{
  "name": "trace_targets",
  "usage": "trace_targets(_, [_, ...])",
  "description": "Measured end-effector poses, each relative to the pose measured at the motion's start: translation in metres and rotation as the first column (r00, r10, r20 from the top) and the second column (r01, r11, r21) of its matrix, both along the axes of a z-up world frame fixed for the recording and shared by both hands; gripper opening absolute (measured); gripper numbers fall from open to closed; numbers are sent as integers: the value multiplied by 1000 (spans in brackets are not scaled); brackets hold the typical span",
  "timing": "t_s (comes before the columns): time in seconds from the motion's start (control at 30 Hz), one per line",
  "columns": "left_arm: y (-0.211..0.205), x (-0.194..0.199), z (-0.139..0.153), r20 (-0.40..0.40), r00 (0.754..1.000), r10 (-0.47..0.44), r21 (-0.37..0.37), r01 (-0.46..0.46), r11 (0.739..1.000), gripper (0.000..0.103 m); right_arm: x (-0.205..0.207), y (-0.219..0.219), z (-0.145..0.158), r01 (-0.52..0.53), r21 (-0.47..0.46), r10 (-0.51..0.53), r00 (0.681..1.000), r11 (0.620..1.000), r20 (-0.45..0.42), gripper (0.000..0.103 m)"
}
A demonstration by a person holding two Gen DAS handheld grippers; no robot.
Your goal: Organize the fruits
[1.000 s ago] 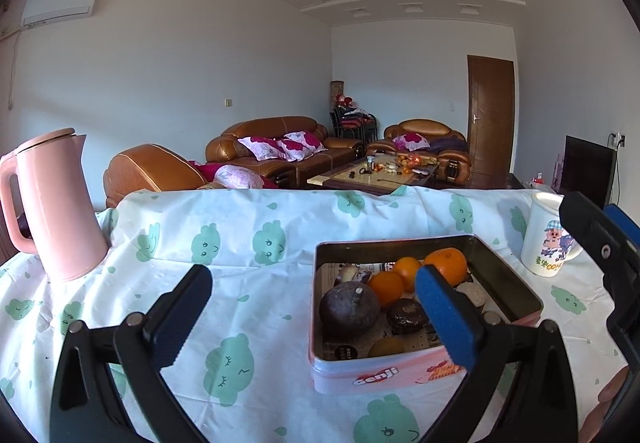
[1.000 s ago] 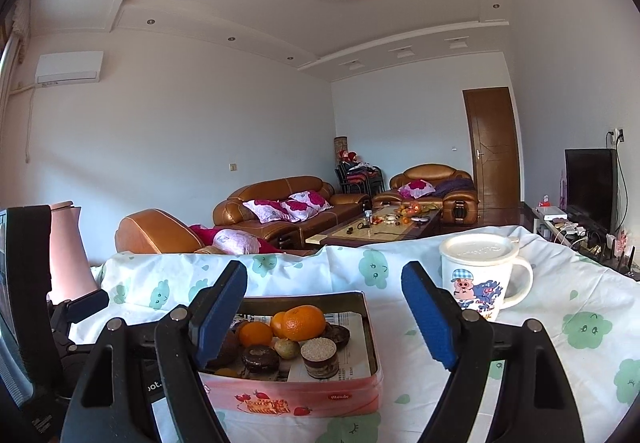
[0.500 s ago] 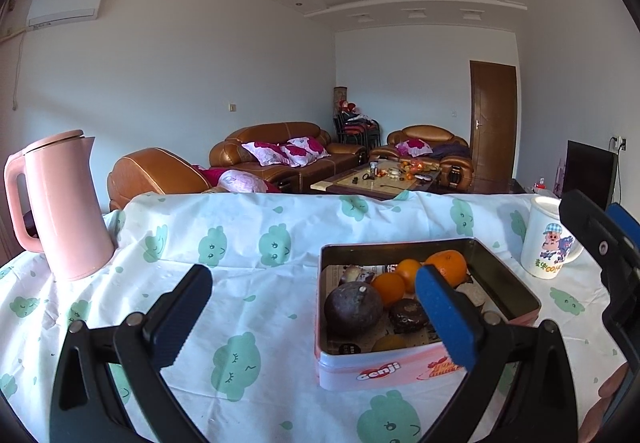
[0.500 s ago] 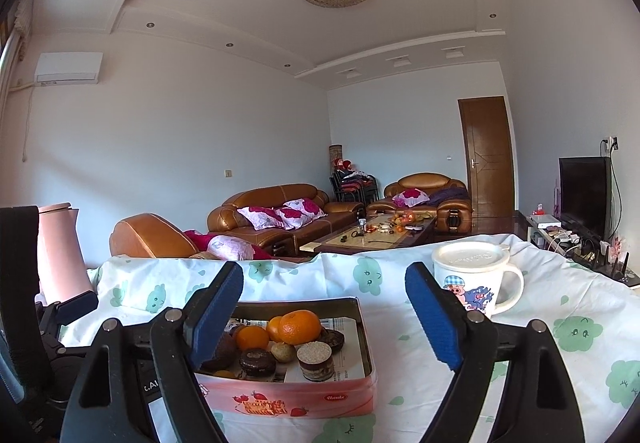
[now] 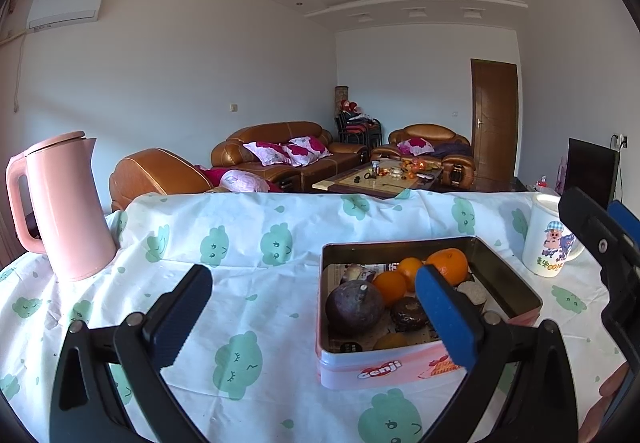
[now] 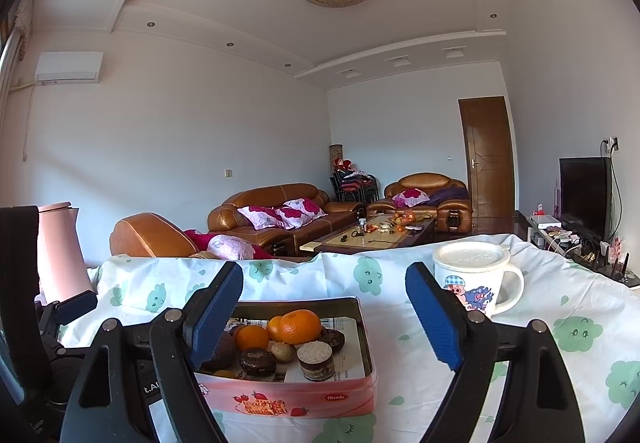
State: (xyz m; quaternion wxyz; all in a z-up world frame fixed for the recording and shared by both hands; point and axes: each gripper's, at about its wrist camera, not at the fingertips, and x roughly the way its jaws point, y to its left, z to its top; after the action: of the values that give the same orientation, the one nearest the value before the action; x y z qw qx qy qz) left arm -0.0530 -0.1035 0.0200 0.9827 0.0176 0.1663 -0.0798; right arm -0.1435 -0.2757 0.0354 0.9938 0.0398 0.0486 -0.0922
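Note:
A pink tin box [image 5: 516,285] stands on the cloth-covered table, also in the right wrist view [image 6: 296,399]. It holds several oranges [image 5: 447,265] [image 6: 299,326], a dark round fruit [image 5: 354,307], small brown cakes [image 5: 409,314] [image 6: 258,361] and a round layered snack [image 6: 315,359]. My left gripper [image 5: 312,317] is open and empty, in front of the box's left side. My right gripper [image 6: 324,317] is open and empty, held just in front of the box, above its near edge.
A pink kettle [image 5: 64,207] stands at the table's left. A white lidded cartoon mug [image 6: 474,283] [image 5: 550,239] stands right of the box. The table has a white cloth with green prints [image 5: 240,243]. Sofas and a coffee table lie beyond.
Both cameras have tilted up slightly, so the box and table sit lower in view. Both grippers stay open and empty.

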Motion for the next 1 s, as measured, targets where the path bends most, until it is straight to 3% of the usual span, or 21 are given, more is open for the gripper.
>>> trace_targets(1.0, [-1,1,1,-30,1000,-9,6,9,1000,103,1,1,1,12,11,-11,1000,1000,-10,85])
